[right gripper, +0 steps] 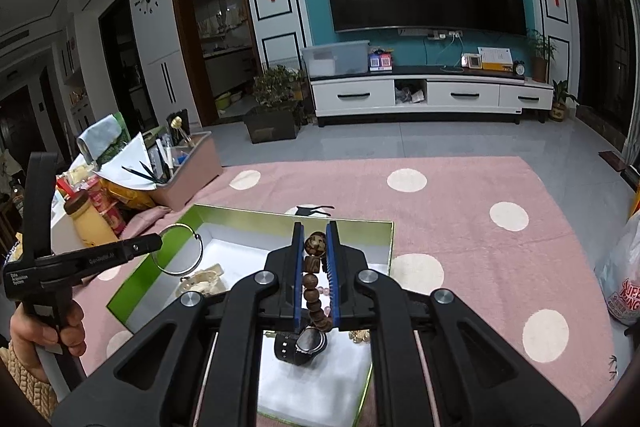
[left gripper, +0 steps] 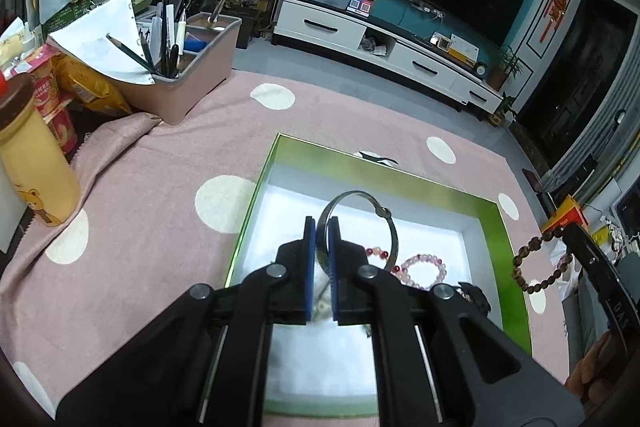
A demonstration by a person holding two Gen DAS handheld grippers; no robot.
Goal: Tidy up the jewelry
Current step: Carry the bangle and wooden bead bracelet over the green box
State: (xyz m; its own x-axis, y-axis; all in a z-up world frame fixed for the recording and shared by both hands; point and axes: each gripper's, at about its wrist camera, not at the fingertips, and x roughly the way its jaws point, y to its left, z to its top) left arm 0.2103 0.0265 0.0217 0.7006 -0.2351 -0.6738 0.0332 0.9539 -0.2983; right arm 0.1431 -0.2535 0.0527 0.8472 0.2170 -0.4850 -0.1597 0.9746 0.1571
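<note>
A smooth shiny metal bangle [left gripper: 362, 223], dull brown wooden beads [right gripper: 314, 279], and a glossy green cardboard box [left gripper: 505, 239] on soft pink cloth [left gripper: 168, 187].

Wide pink cloth [right gripper: 460, 227] right of the green box [right gripper: 384, 239] lies open; the pen organizer [left gripper: 188, 83] and yellow bottle [left gripper: 36, 163] crowd the surface's left edge.

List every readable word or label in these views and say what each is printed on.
"DAS" – side of the right gripper, seen from the left wrist.
"SUPER" – red print on the plastic bag; the rest is cut off.
Too blurred to read: the left gripper's lettering, snack packets, yellow bottle, red box.
</note>
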